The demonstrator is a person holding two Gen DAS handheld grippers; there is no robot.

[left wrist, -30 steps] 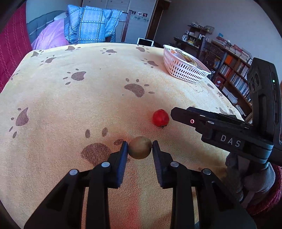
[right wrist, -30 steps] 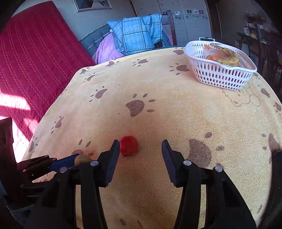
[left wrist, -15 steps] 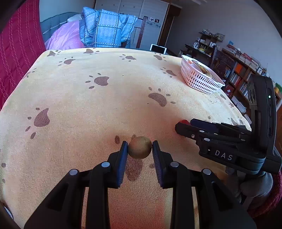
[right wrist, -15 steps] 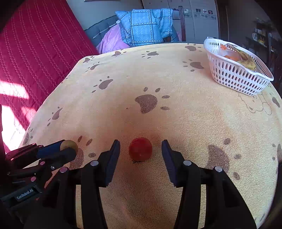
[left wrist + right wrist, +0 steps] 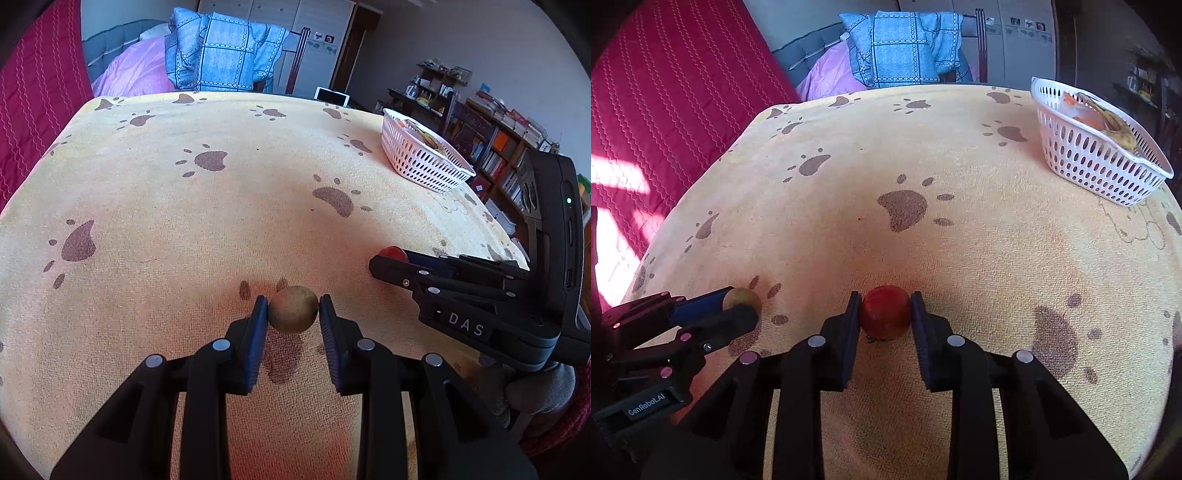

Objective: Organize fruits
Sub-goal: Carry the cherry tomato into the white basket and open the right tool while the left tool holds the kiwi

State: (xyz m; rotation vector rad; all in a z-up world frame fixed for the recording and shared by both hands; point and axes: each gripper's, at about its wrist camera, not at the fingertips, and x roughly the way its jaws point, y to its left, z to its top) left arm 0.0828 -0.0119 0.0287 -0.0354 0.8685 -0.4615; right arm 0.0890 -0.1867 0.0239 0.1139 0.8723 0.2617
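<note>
A brown kiwi (image 5: 293,314) sits between the blue pads of my left gripper (image 5: 293,305), which is shut on it just above the yellow paw-print cloth (image 5: 221,221). In the right wrist view a red tomato-like fruit (image 5: 885,315) is between the pads of my right gripper (image 5: 885,304); its jaws are closing and the pads press on the fruit, which rests on the cloth. The two grippers are side by side near the table's front. The left gripper (image 5: 740,310) with the kiwi (image 5: 738,296) shows at the lower left of that view. A white basket (image 5: 1089,158) holds bananas and orange fruit.
The white basket (image 5: 424,162) stands at the far right of the table. A chair draped with a blue checked cloth (image 5: 221,59) is behind the far edge. A red bedspread (image 5: 665,110) lies to the left, bookshelves (image 5: 498,147) to the right.
My right gripper came forward around the red fruit and shut on it. My left gripper kept its grip on the kiwi and shifted a little across the cloth.
</note>
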